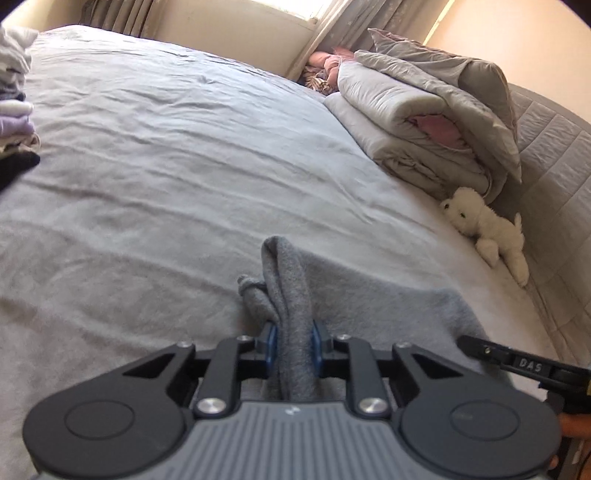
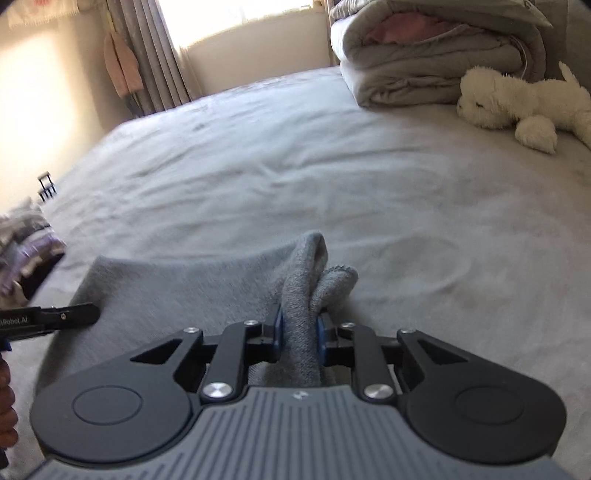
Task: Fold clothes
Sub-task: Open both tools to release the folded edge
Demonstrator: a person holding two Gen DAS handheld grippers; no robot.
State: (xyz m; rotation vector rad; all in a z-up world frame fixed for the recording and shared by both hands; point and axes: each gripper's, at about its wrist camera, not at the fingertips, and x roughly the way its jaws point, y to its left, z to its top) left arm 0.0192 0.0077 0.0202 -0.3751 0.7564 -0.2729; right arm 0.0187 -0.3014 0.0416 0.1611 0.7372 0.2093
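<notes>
Beside curtain (image 2: 147, 55), pink coat (image 2: 120, 62)

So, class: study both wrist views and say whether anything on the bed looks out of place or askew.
Only the plush dog: it lies tipped on its side by the folded duvet. The grey garment is bunched where both jaws pinch it, which suits folding. Nothing looks spilled or damaged.

Sunlit window (image 2: 258, 22), grey curtains (image 2: 155, 55), cream walls (image 2: 44, 92), wide grey bed (image 1: 166, 147).
</notes>
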